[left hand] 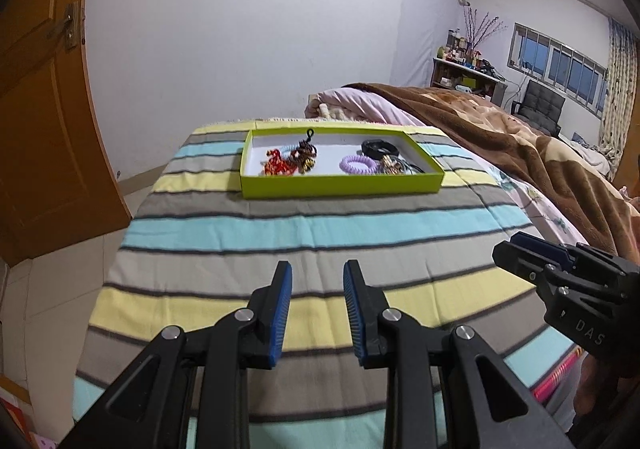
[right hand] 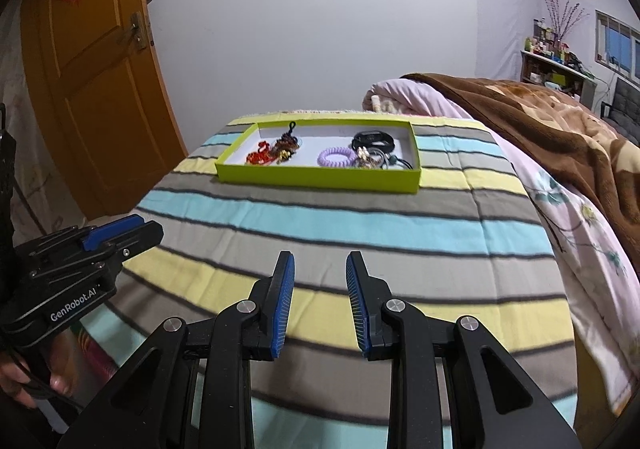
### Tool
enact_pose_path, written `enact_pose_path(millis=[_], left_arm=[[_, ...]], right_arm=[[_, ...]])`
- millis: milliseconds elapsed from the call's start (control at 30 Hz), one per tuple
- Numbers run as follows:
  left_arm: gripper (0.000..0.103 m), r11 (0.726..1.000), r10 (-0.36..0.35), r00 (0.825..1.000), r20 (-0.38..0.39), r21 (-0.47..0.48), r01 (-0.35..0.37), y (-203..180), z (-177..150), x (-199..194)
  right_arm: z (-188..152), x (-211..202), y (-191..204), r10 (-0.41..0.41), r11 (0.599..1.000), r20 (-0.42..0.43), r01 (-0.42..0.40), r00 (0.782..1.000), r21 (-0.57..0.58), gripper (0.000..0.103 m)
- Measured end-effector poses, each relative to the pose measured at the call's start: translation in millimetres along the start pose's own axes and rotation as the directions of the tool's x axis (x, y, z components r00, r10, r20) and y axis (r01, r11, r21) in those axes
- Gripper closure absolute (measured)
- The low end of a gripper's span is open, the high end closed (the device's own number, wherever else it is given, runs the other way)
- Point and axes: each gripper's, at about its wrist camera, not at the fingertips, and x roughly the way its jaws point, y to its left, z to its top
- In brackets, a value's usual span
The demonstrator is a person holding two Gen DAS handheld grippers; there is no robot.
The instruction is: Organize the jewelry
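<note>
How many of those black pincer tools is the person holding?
2. The left gripper hovers over the striped blanket, open; the right gripper hovers beside it, also open. Both sit short of the green tray.

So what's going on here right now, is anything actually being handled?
Nothing is held at this moment. The left gripper and right gripper both hover open and empty over the striped cloth, well short of the green tray. Inside the tray, a red ornament and a brown charm lie in the left half, while a purple coil hair tie and a black band sit in the right half with some other small pieces.
</note>
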Motion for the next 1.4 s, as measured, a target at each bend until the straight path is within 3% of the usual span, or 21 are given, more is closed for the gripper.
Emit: enact_pose_path(millis=[300,1400], left_arm=[[0.075,1.000,0.006,1.000,-0.016,-0.005,-0.006,-4,-15,-8],[0.075,0.999,0.018,0.999,-0.030,-0.049,-0.019,4,-19,-6]], right_arm=[[-15,-17,-3,-0.051,0.999,0.018,0.051,0.999,-0.011,0.075],[-15,-15,0,-0.045,0.999,0.011,0.045,0.999,-0.016,0.075]])
